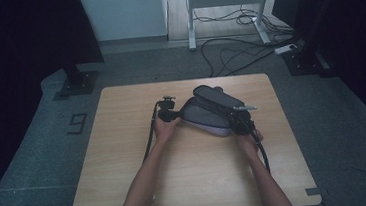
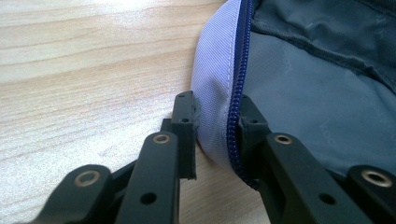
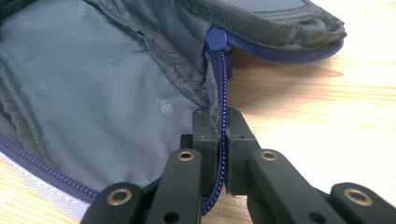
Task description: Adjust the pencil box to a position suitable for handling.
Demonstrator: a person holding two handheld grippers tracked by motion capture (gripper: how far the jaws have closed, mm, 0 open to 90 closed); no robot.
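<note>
Bag [image 1: 212,111], dark grey with a pale lilac rim and blue zipper [image 3: 219,140], lies unzipped on the table [image 1: 128,188], its flap folded back. I hold the left gripper [image 2: 215,123] clamped on the bag's lilac rim at the end nearer my left hand, and the right gripper [image 3: 218,135] pinched tight on the zipper tape at the bag's opposite end, just below the slider [image 3: 215,38]. Both edges secured; I judge that spreading or closing the mouth remains.
</note>
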